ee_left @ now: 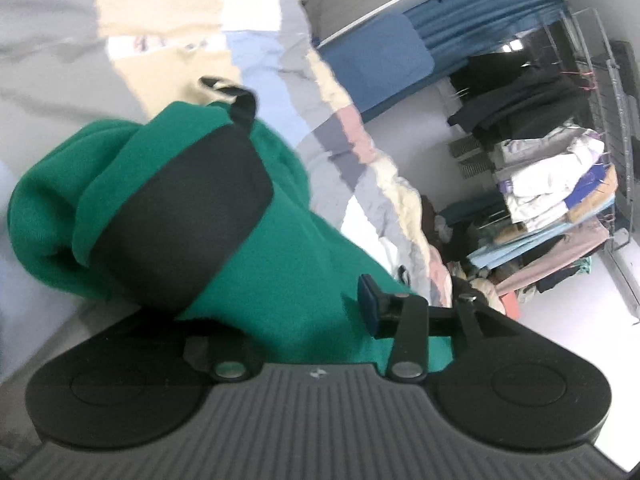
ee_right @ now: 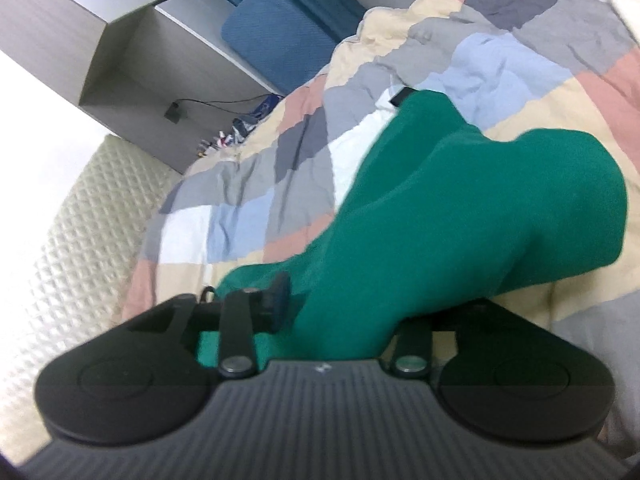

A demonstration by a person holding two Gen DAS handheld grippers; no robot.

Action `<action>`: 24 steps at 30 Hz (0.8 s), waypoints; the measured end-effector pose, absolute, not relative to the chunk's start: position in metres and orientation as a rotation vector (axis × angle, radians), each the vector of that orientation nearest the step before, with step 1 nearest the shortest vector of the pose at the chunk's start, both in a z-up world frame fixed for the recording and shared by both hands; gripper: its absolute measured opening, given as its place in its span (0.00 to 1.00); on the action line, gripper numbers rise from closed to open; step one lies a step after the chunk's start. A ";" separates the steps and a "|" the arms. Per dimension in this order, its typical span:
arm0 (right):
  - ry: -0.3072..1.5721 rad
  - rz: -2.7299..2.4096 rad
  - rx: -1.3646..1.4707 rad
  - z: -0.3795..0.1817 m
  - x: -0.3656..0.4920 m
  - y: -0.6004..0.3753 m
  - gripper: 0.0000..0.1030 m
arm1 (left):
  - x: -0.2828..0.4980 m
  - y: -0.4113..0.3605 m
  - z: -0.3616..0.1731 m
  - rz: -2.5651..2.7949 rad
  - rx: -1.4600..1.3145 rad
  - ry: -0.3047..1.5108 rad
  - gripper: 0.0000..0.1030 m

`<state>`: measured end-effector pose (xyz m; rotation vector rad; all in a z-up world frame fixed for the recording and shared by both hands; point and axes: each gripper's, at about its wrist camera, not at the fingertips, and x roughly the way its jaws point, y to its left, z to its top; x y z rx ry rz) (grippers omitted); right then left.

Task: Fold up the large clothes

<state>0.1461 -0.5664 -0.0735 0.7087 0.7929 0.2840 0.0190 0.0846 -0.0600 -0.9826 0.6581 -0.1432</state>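
Left tongs (ee_left: 280, 312) and right tongs (ee_right: 340, 308), both spread with the bunched green garment (ee_right: 440, 220) lying loose between them on the patchwork quilt (ee_right: 280, 160) of the bed, folding apparently unfinished; a rack of stacked clothes (ee_left: 560, 200) stands far right, clear of the work.

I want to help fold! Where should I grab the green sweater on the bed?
Grab the green sweater along its near edge, coming from the front beside the right hand-held gripper. That edge bunches loosely above the patchwork quilt, so fingers could slip around it; the far end lies flatter.
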 end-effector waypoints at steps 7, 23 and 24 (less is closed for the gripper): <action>0.750 0.359 0.709 -0.049 0.169 -0.565 0.51 | 0.040 0.094 -0.041 -0.183 -0.996 0.592 0.50; 0.677 0.416 0.635 -0.072 0.286 -0.545 0.65 | 0.146 0.102 -0.067 -0.292 -1.017 0.424 0.68; 0.667 0.420 0.630 -0.076 0.291 -0.545 0.65 | 0.151 0.102 -0.073 -0.309 -1.033 0.403 0.69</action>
